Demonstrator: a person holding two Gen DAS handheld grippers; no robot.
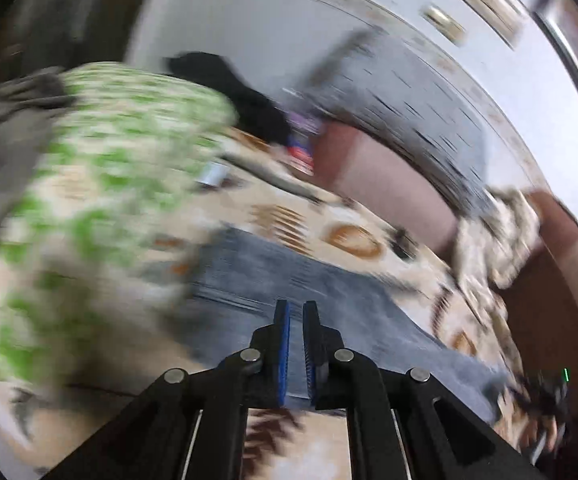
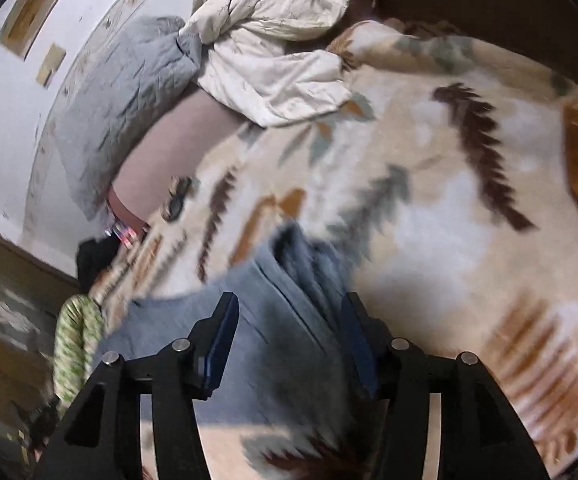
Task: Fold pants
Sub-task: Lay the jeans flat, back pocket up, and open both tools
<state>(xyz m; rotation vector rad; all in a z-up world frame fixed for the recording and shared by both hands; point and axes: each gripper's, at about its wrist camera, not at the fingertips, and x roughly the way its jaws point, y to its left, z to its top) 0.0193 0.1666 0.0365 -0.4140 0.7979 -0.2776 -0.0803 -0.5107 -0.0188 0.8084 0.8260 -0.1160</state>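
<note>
We note the pants point(image 2: 249, 344) are faded blue denim. The blanket point(image 2: 429, 184) is cream with brown, ochre and grey-green leaf shapes. The cloth point(image 1: 101, 184) is white with green print. Both grippers are black with blue pads point(image 1: 285, 354).

Soft daylight is washing the far wall point(image 1: 249, 20) bright; both views are smearing with motion blur, edges bending and darkening.

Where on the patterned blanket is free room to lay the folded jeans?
Free: the cream patterned blanket right of the blue denim pants, below the crumpled white sheet. Crowded: the left side, with the green-and-white floral cloth and black garment.
</note>
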